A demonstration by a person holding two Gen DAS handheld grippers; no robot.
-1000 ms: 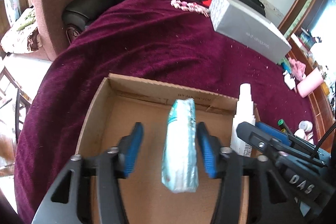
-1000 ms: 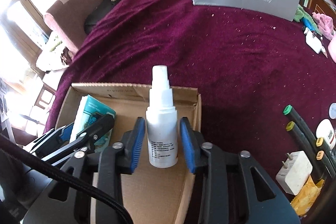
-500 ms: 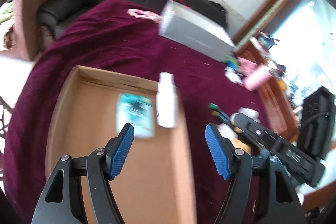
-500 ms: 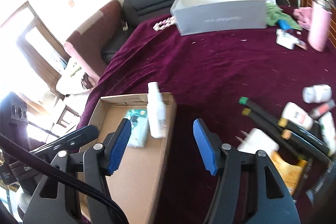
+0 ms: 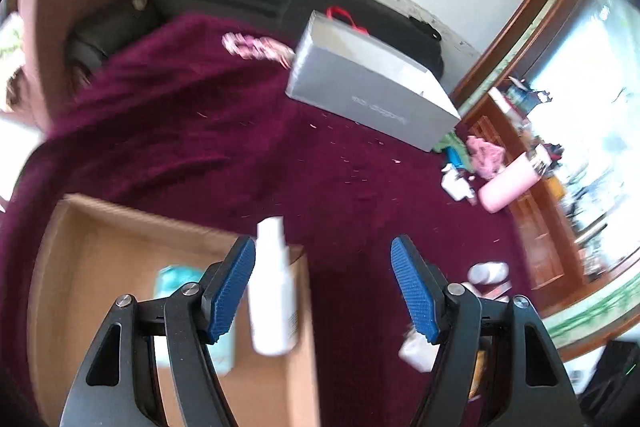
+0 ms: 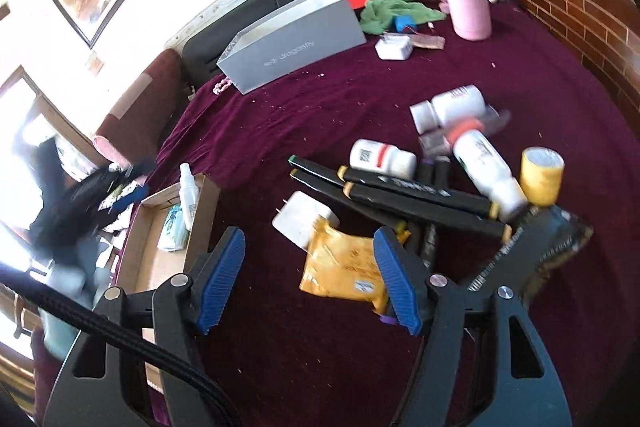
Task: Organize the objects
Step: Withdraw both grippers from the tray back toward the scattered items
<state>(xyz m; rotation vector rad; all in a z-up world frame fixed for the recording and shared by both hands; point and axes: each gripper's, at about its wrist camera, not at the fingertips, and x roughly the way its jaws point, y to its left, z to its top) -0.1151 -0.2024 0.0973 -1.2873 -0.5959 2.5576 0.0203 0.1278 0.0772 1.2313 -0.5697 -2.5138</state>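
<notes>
Right wrist: "red dragonfly" grey box (image 6: 292,39)

The spray bottle (image 5: 274,291) is smeared by motion blur, its label unreadable. A left finger (image 5: 230,289) covers most of the teal packet (image 5: 176,277). The cardboard box (image 5: 100,247) runs off the bottom edge. Shelf clutter by the window is too blurred to identify.

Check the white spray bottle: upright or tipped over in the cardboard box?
Upright. The spray bottle stands cap-up inside the cardboard box, at its far right corner, beside the teal packet lying flat. No gripper touches it.
</notes>
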